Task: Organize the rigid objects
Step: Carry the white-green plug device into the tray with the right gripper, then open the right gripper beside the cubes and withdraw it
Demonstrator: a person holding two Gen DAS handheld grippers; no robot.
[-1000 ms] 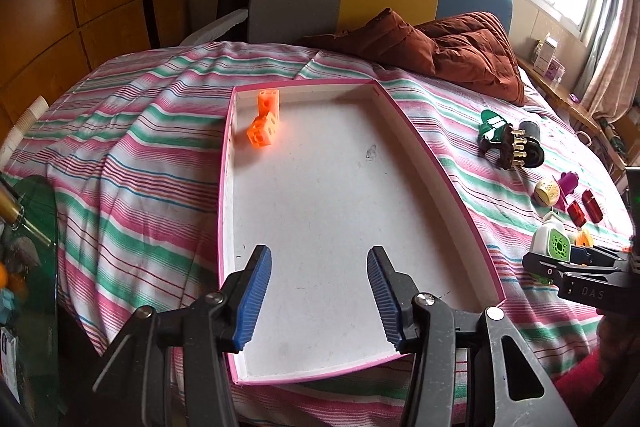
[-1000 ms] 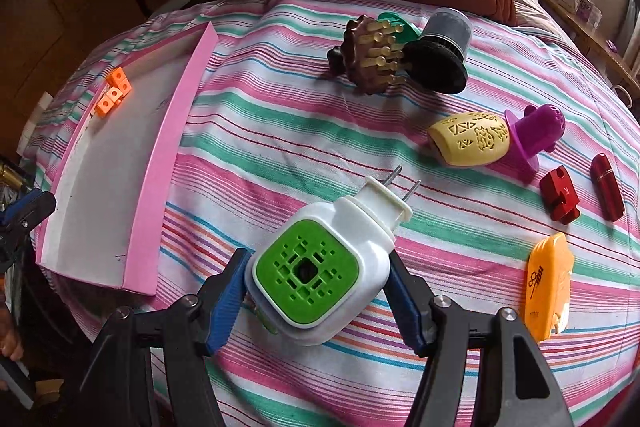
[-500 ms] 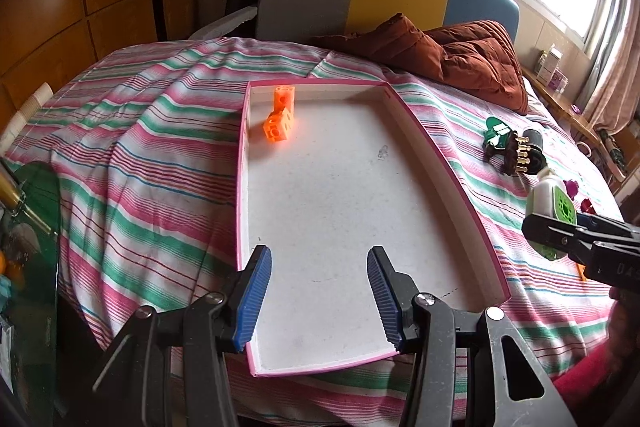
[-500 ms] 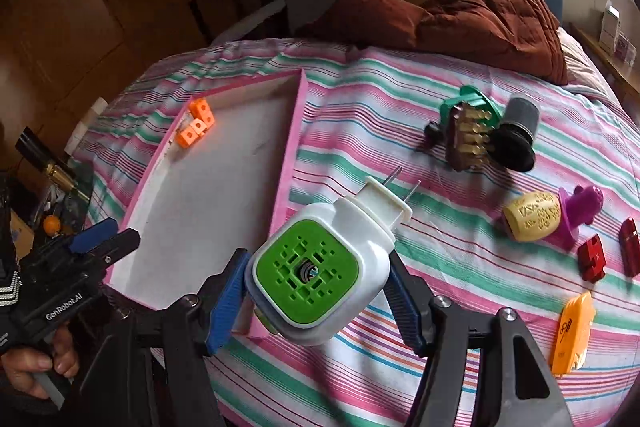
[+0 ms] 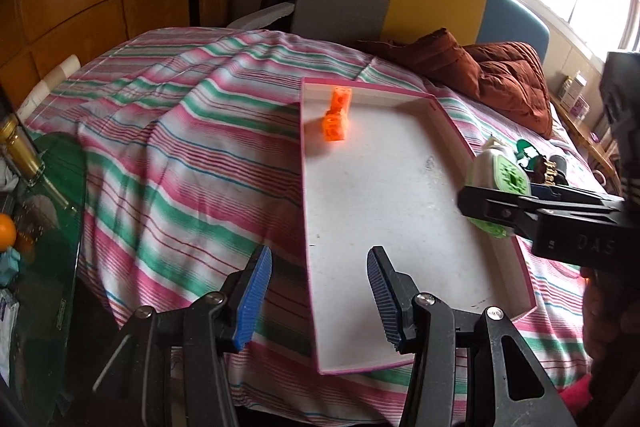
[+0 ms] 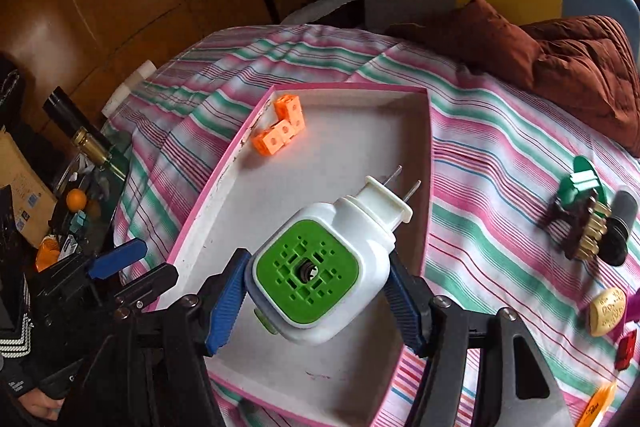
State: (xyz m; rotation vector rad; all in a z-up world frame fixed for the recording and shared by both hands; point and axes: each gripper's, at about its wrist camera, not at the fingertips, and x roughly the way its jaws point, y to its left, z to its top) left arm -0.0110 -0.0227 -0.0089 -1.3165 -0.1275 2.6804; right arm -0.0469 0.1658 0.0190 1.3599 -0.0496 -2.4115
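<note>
My right gripper (image 6: 316,301) is shut on a white plug-in device with a green grille (image 6: 320,267), held above the near half of the pink-rimmed white tray (image 6: 428,155). The device also shows in the left wrist view (image 5: 498,183) over the tray's right rim (image 5: 452,123). Orange cube blocks (image 6: 280,133) lie in the tray's far left corner; they also show in the left wrist view (image 5: 338,119). My left gripper (image 5: 320,291) is open and empty, low over the tray's near left edge.
On the striped bedspread right of the tray lie a green and brown comb piece (image 6: 580,219), a black cap (image 6: 620,231), a yellow oval piece (image 6: 608,311), a red piece (image 6: 626,349) and an orange piece (image 6: 596,405). A brown quilt (image 6: 580,63) lies at the back. A glass side table (image 5: 44,211) stands left.
My right gripper has carried the plug-in device leftward from the bedspread to above the tray. My left gripper has shifted left, now over the tray's left edge.
</note>
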